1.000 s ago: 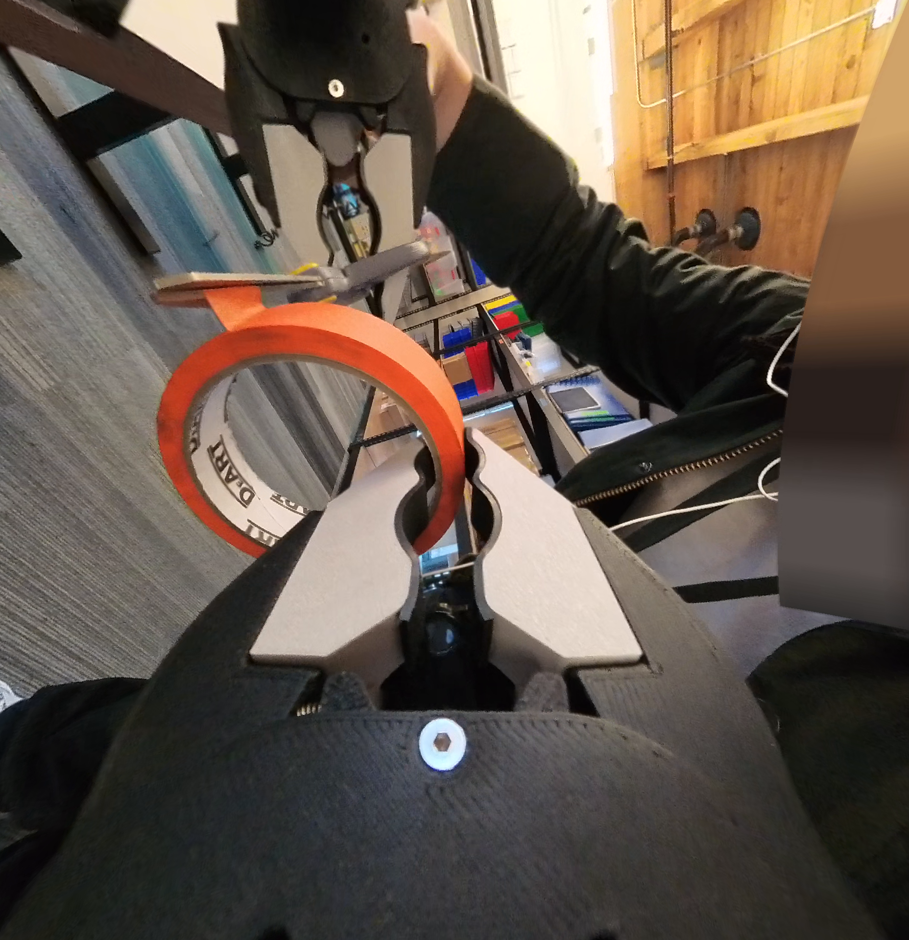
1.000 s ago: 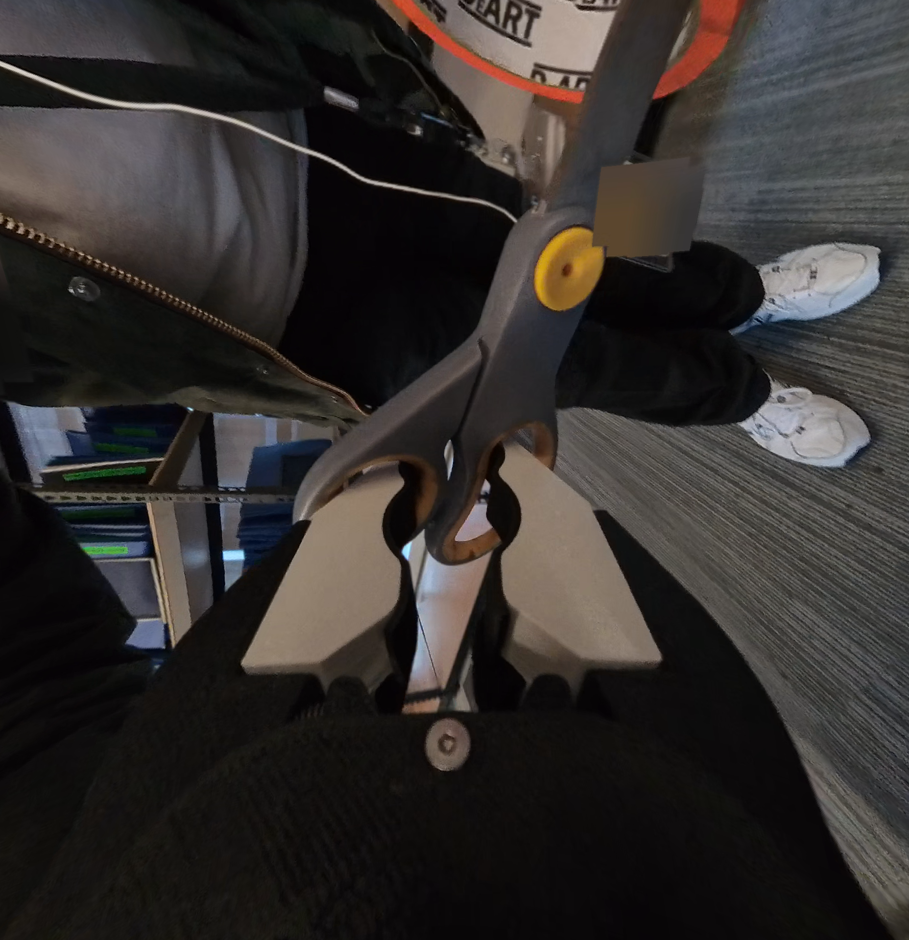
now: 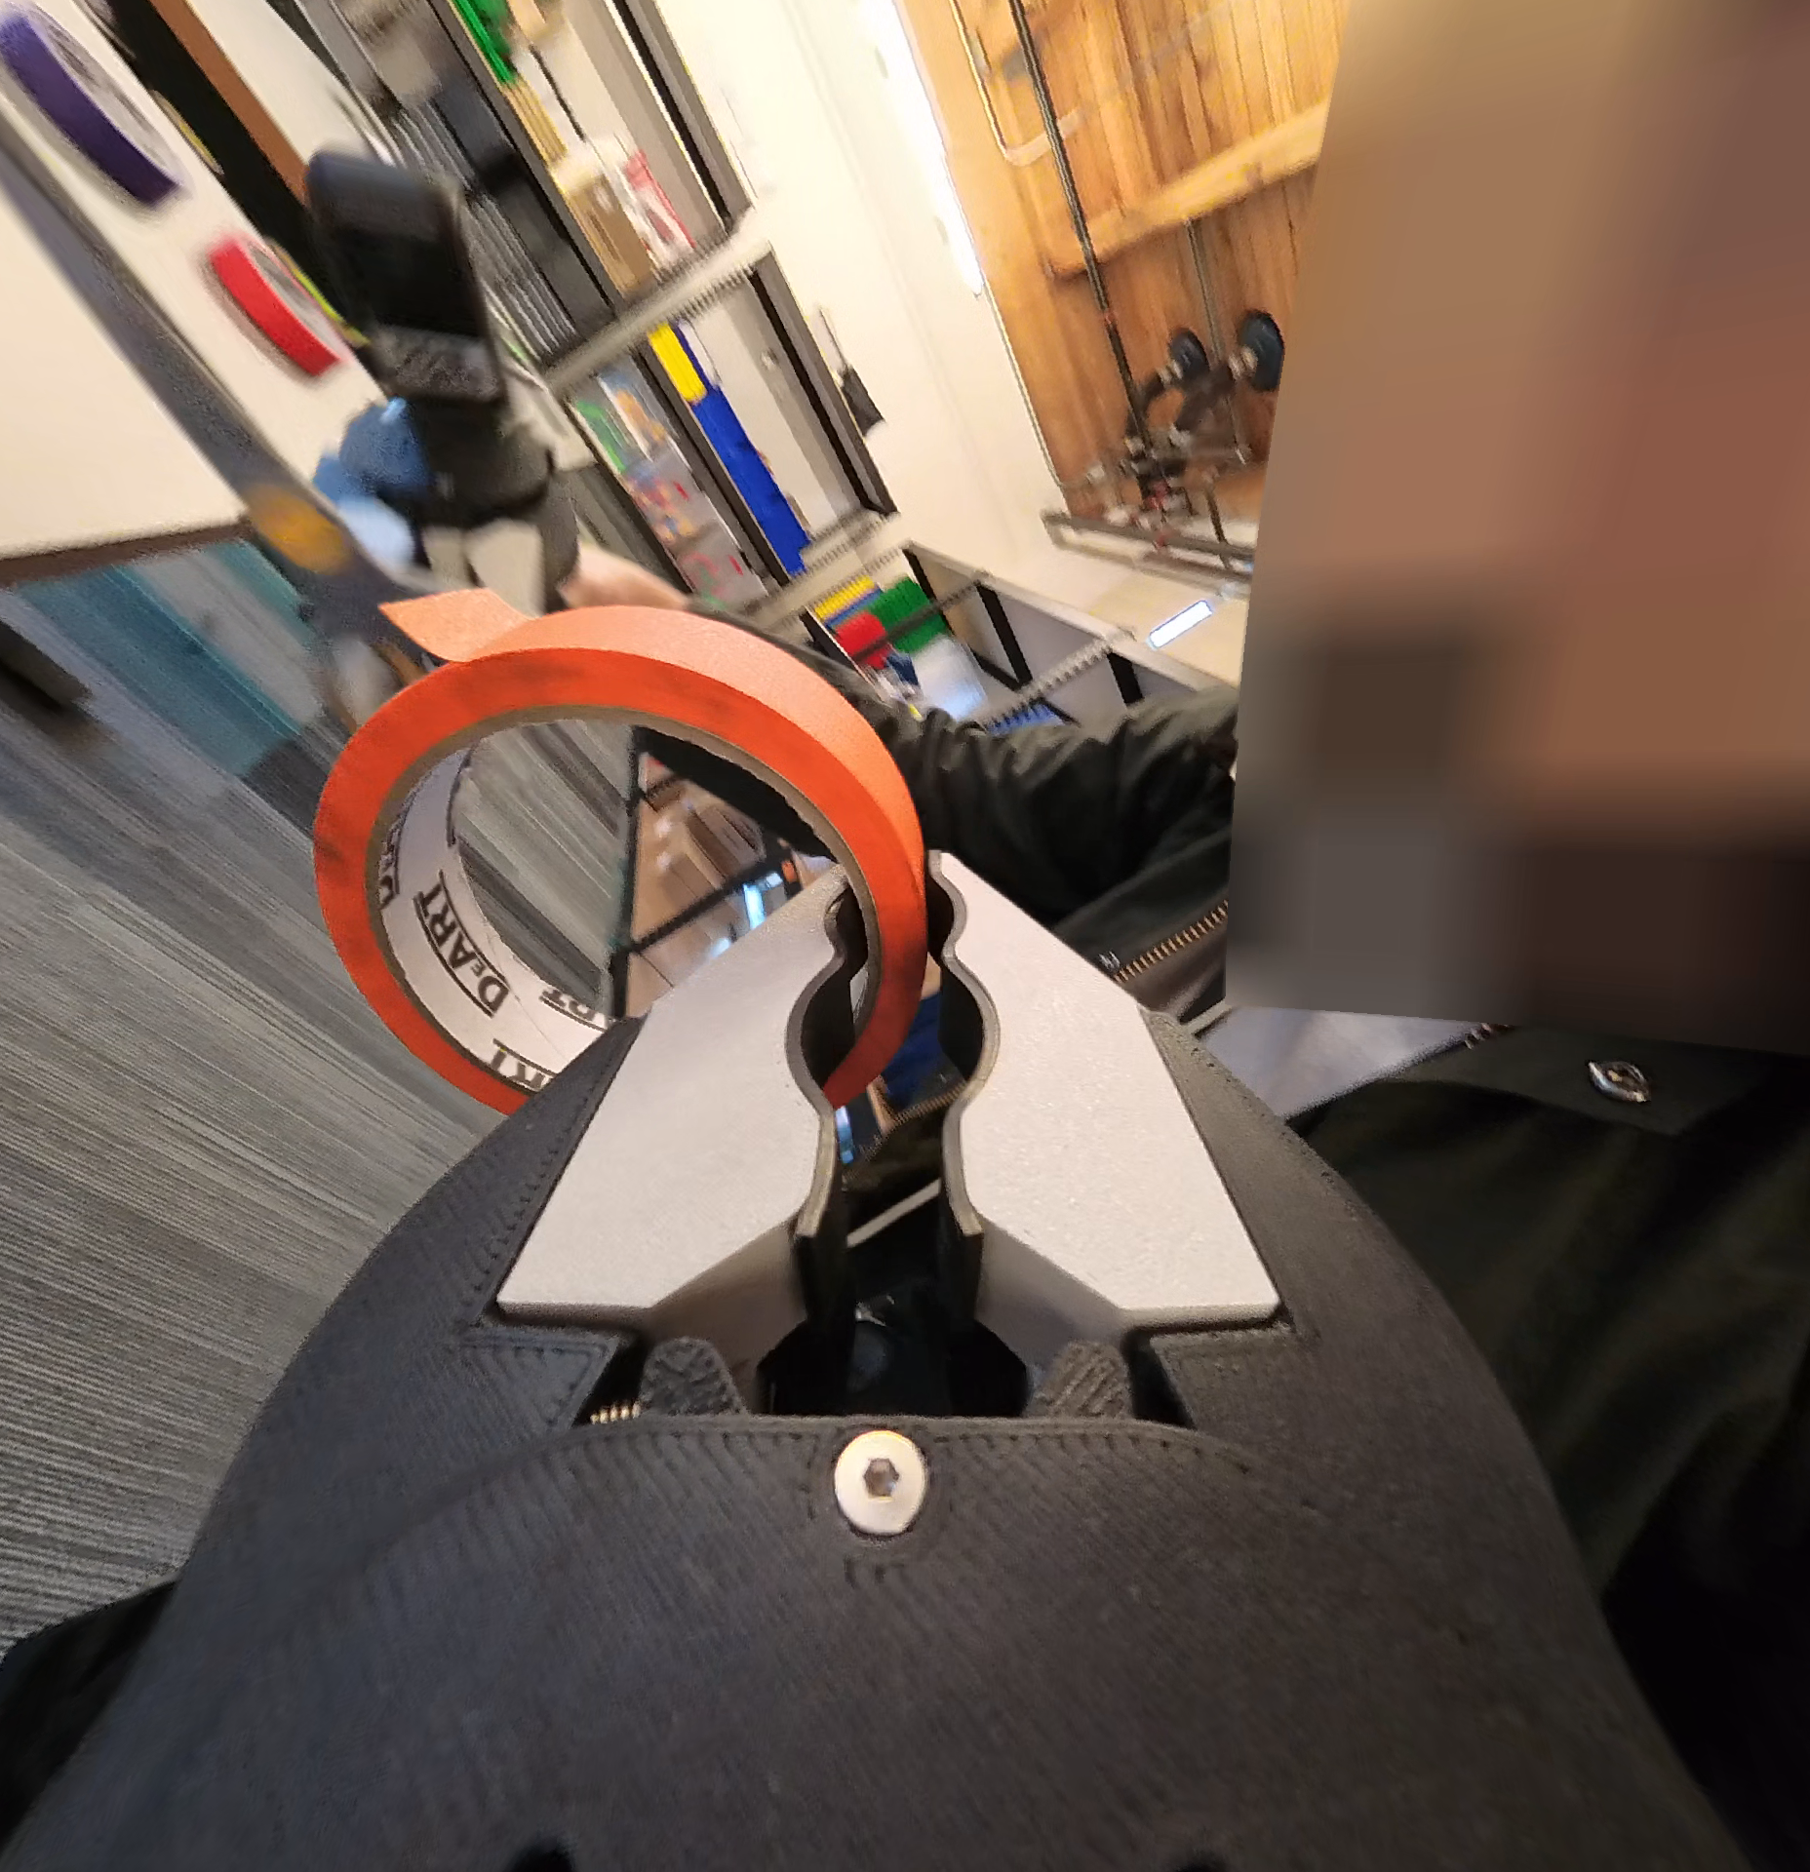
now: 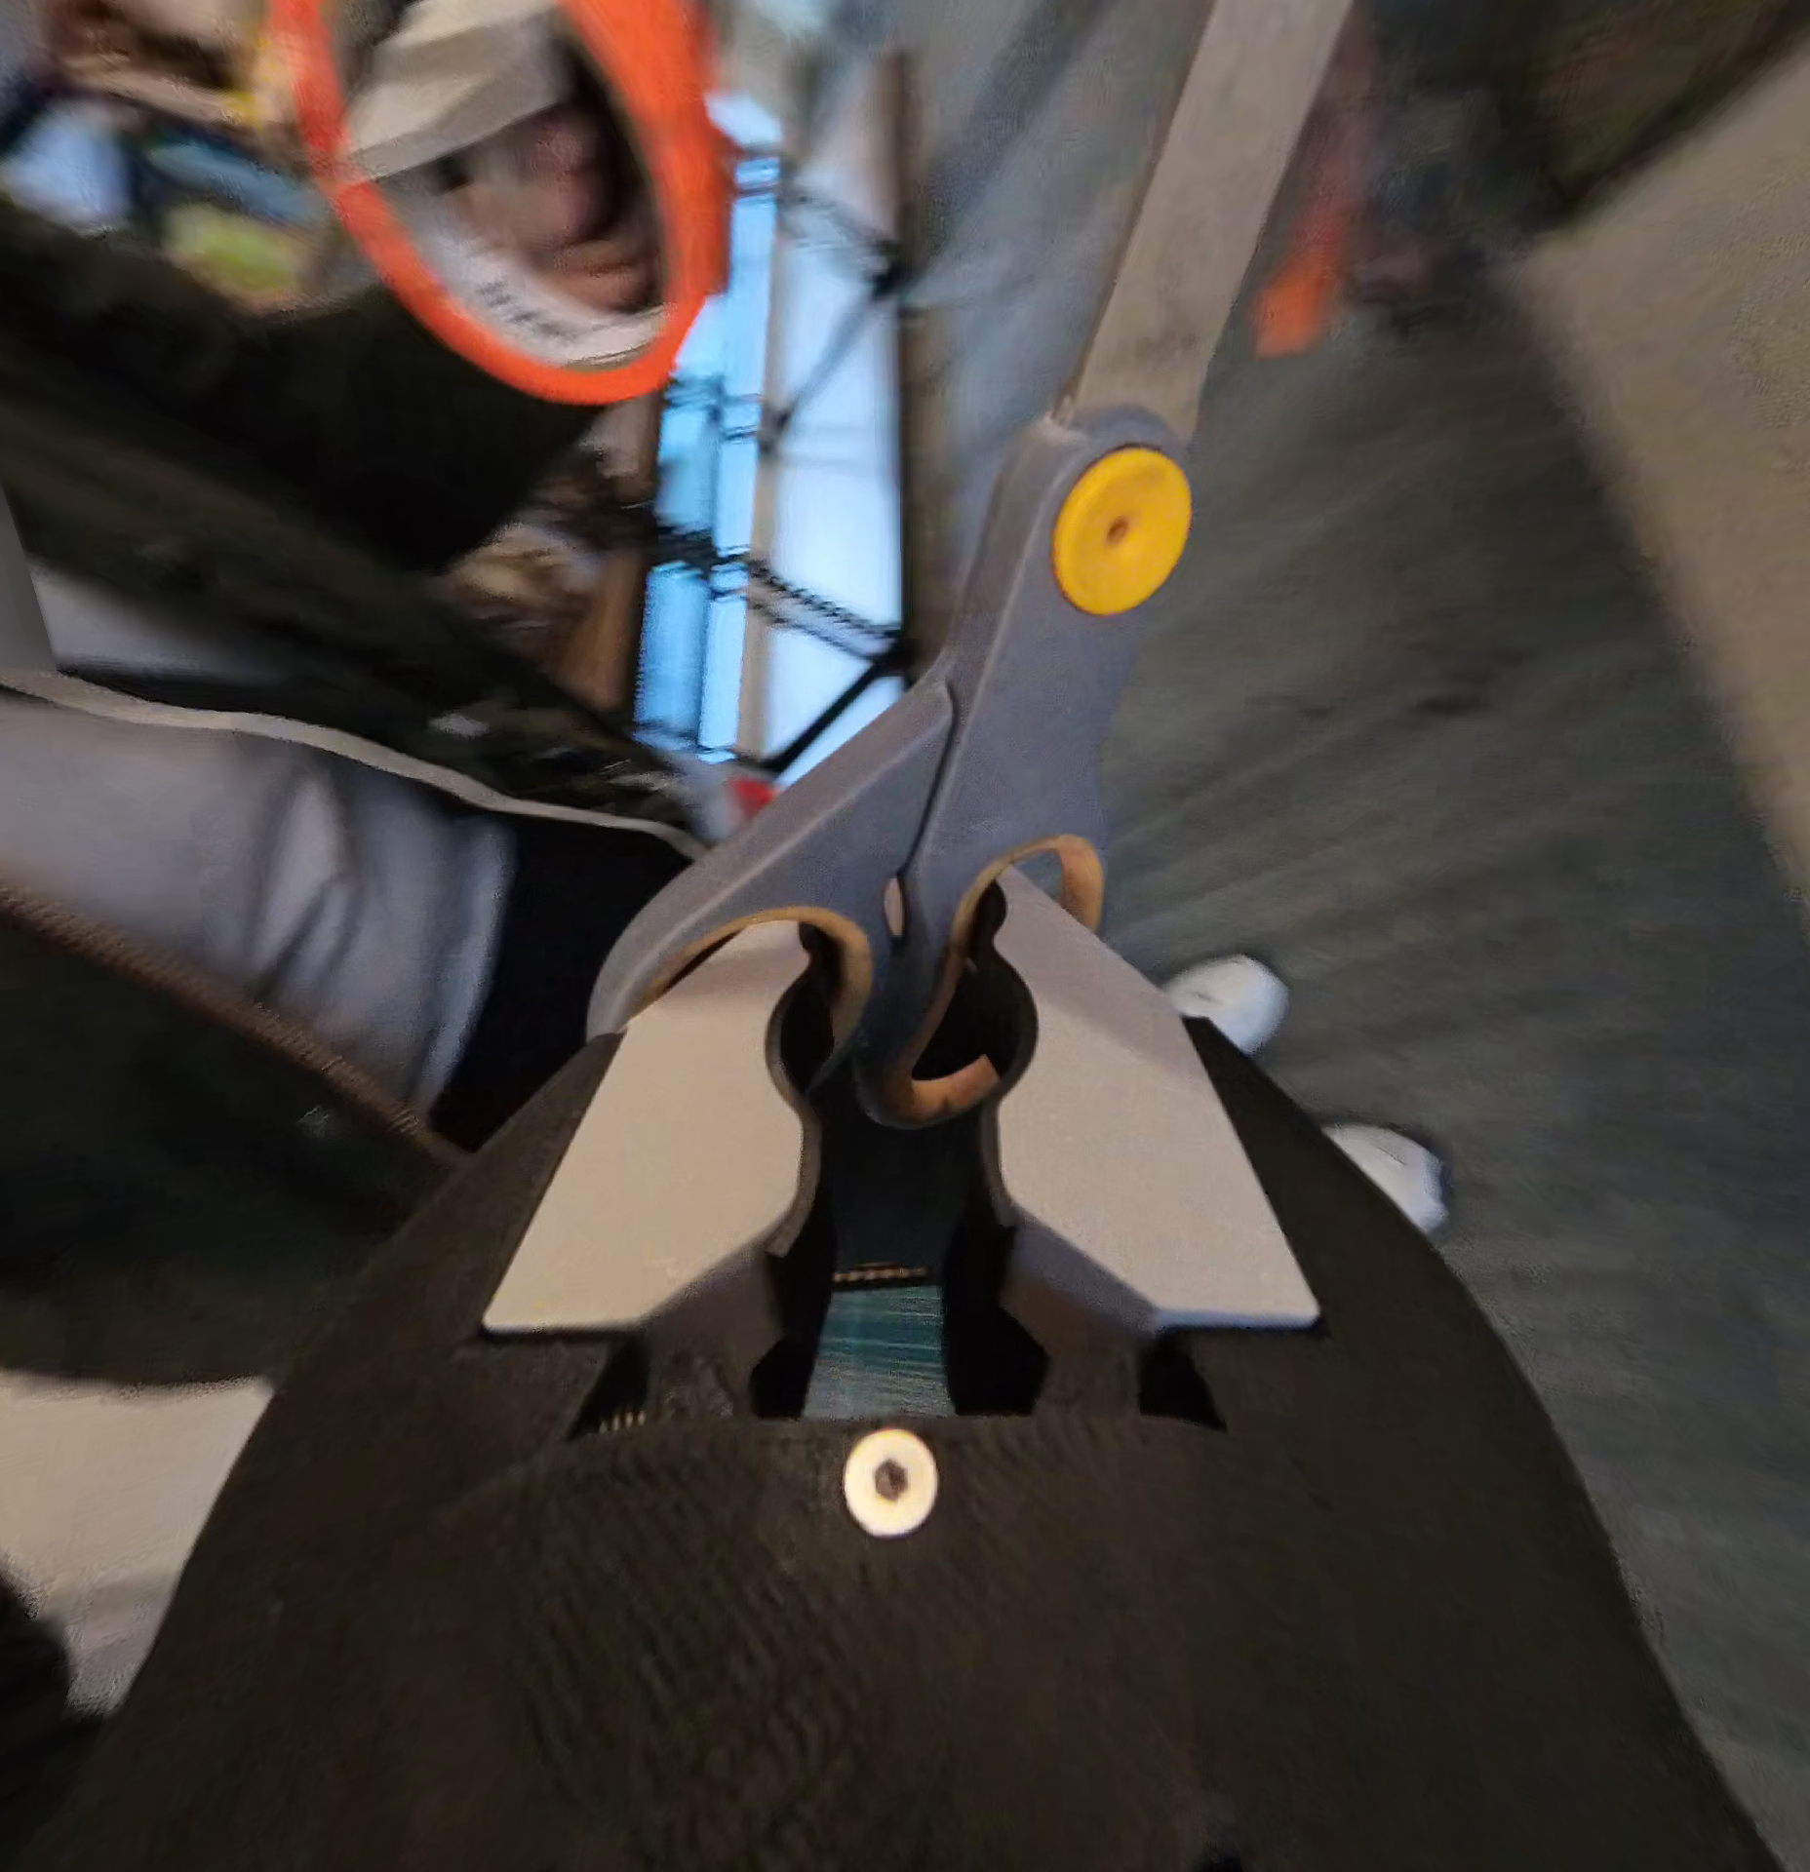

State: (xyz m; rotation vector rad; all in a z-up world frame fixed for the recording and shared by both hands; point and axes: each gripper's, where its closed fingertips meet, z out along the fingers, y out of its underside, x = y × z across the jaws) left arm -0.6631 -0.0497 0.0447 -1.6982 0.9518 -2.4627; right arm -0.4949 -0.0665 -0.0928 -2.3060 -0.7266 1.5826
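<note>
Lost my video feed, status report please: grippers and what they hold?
Left gripper shut on orange masking tape roll, short end lifted. Right gripper shut on grey scissors handles. Tools apart, nothing between.

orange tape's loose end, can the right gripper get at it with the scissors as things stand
Probably yes. The loose end sticks up free off the orange tape clamped in the left gripper, nothing covering it. The right gripper holds the scissors by their handles, blades apart from the roll.

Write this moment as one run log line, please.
left gripper: shut on orange tape roll | right gripper: shut on grey scissors with yellow pivot
</note>
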